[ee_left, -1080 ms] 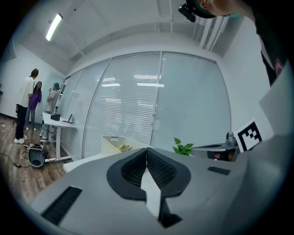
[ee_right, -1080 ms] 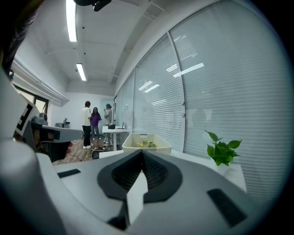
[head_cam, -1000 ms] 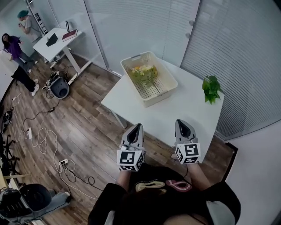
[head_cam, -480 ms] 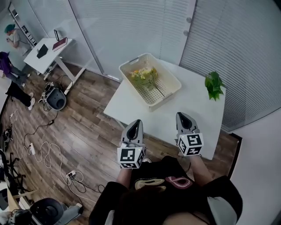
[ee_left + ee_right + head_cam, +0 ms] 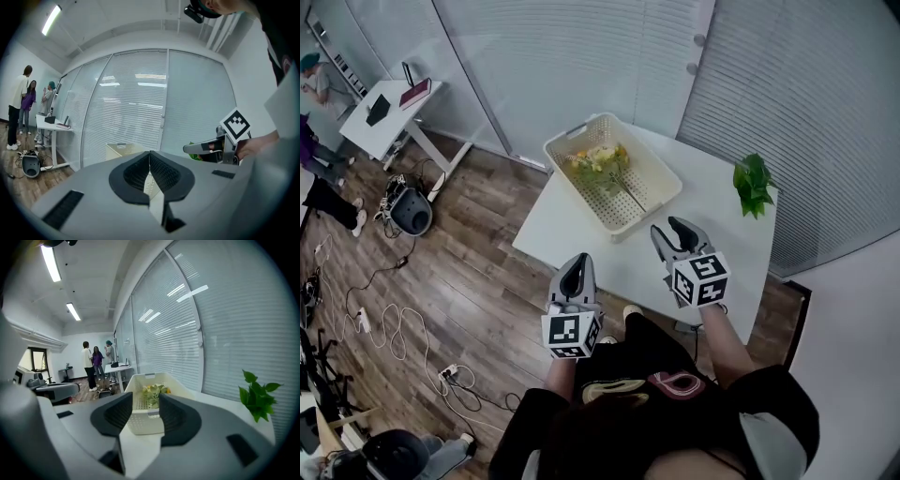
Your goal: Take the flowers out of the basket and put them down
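A cream perforated basket stands on the white table, with yellow and green flowers lying inside it. My right gripper hovers over the table just short of the basket's near end; its jaws are opening and nothing is between them. In the right gripper view the basket and flowers show through the gap of that gripper. My left gripper hangs shut and empty off the table's near-left edge, over the floor. Its jaws meet.
A small green leafy plant stands at the table's right side, also seen as the plant in the right gripper view. Glass walls with blinds back the table. A second desk, people, a vacuum-like device and loose cables lie to the left.
My right gripper has moved forward over the table toward the basket and its jaws have parted. The left gripper stays shut and has shifted slightly forward.
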{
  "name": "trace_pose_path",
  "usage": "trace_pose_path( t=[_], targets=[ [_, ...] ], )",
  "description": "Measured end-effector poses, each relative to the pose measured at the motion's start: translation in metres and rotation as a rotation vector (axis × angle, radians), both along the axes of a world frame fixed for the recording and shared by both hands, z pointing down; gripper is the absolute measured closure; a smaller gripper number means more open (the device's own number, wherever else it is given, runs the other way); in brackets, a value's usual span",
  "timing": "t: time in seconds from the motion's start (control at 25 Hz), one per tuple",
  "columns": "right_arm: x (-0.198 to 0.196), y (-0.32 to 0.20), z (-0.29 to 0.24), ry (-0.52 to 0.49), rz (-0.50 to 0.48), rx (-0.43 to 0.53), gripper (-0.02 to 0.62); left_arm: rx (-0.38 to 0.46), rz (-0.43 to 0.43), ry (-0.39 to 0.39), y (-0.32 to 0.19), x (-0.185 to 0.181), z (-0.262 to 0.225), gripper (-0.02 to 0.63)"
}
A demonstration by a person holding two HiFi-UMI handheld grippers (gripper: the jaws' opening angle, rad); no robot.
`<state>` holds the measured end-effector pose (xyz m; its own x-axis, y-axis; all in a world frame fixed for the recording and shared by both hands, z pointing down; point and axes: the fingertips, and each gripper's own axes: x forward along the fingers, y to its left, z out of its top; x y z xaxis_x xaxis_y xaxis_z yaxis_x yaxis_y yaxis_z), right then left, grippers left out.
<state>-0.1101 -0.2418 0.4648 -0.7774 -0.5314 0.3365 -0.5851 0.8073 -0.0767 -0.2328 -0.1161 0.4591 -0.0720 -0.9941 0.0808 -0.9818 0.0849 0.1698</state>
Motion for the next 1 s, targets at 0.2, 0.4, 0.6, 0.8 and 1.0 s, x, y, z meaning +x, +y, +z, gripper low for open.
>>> trace_pose_path(
  t=[0.2, 0.4, 0.6, 0.8, 1.0],
  targets=[
    [-0.031, -0.028, 0.004, 0.053, -0.077, -0.034, 0.373, -0.011, -0.053, 0.007, -0.011, -0.012, 0.001, 0.589],
    [-0.058, -0.06, 0.015, 0.123, -0.125, -0.044, 0.35, -0.031, -0.092, 0.01, -0.017, -0.017, 0.008, 0.589],
    [-0.091, -0.086, 0.019, 0.125, -0.168, -0.101, 0.35, -0.049, -0.14, 0.004, -0.015, -0.03, 0.01, 0.589],
    [-0.118, -0.111, 0.038, 0.212, -0.178, -0.17, 0.35, -0.039, -0.173, 0.005, -0.019, -0.04, 0.005, 0.589],
    [-0.136, -0.129, 0.074, 0.339, -0.192, -0.263, 0.35, -0.045, -0.205, 0.009, -0.022, -0.046, 0.005, 0.589]
  ],
)
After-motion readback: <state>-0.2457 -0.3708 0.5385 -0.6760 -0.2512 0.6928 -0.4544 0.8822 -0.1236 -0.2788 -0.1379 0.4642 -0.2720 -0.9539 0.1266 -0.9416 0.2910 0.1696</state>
